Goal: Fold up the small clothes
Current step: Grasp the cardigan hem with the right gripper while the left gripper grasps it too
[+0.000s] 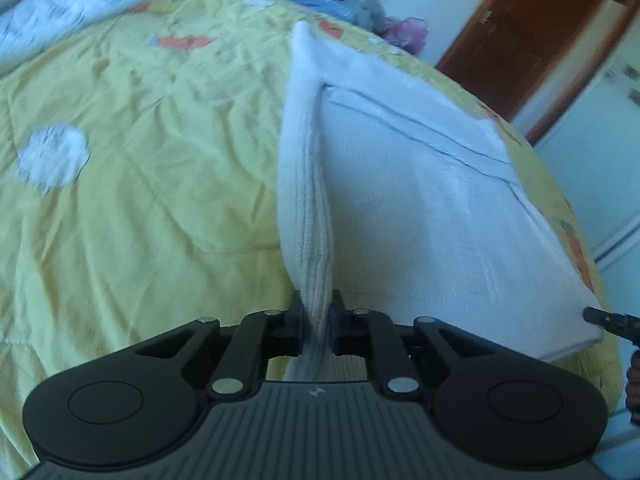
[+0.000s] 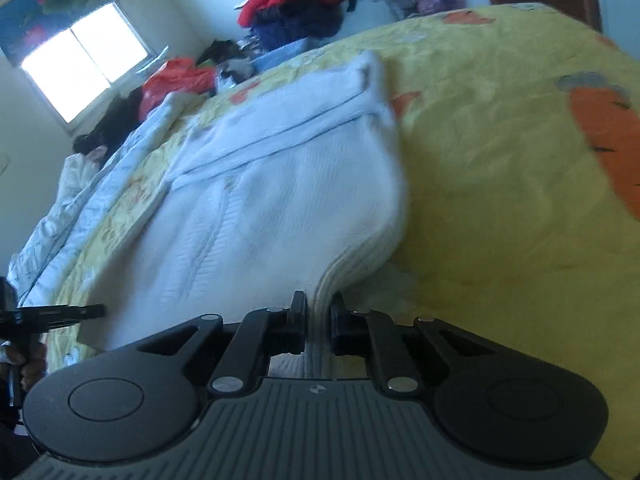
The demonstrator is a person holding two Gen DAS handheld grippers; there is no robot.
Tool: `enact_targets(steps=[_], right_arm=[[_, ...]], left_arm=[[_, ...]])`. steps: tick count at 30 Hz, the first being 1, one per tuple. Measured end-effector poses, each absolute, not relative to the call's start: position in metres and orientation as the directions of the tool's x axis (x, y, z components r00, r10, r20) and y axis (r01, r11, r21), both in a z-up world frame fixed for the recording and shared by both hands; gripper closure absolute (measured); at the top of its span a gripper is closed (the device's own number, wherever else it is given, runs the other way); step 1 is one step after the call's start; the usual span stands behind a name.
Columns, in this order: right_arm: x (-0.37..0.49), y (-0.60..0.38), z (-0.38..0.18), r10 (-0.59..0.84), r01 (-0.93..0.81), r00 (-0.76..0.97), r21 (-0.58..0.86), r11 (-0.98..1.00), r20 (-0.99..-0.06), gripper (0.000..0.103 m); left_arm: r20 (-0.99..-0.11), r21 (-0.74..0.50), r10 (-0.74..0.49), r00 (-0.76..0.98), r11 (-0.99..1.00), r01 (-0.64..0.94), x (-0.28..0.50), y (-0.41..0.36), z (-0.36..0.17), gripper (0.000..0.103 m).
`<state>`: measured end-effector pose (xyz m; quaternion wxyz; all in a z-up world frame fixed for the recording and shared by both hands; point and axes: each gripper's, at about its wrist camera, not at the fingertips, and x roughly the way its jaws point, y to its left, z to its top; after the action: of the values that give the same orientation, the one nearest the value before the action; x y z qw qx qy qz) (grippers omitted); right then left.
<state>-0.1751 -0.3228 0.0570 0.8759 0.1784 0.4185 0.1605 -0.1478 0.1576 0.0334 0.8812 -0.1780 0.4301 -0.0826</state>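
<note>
A white ribbed knit garment [image 1: 420, 200] lies partly folded on a yellow bedspread [image 1: 140, 160]. My left gripper [image 1: 318, 304] is shut on its ribbed left edge and lifts it off the bed. My right gripper [image 2: 318, 304] is shut on the ribbed hem at the garment's [image 2: 260, 208] near right corner. The right gripper's tip [image 1: 600, 316] shows at the garment's right corner in the left wrist view. The left gripper [image 2: 72, 312] shows at the far left of the right wrist view.
The bedspread [image 2: 500, 160] has carrot prints. A rumpled white quilt [image 1: 60, 4] lies at the bed's far left. Piles of clothes [image 2: 296, 4] sit beyond the bed. A brown door [image 1: 532, 40] and a window [image 2: 84, 60] are in the background.
</note>
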Motion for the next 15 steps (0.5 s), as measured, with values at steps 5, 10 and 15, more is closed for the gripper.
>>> enact_targets(steps=[5,10,15], right_arm=[[-0.177,-0.333,0.029,0.415,-0.054,0.563,0.468,0.882,-0.715,0.093],[-0.176,-0.333,0.029,0.421,-0.041,0.57,0.487,0.873,-0.706,0.063],[-0.175,-0.34,0.025,0.45,-0.002,0.572,0.547,0.837,-0.686,0.054]], left_arm=[[-0.76,-0.334,-0.273,0.59,0.943,0.006,-0.146,0.156,0.023,0.094],[-0.774,-0.357,-0.293,0.562,0.934,-0.004,-0.142,0.158,0.026,0.09],[-0.741,-0.452,-0.368,0.562,0.892,-0.011,-0.143,0.157,0.025,0.05]])
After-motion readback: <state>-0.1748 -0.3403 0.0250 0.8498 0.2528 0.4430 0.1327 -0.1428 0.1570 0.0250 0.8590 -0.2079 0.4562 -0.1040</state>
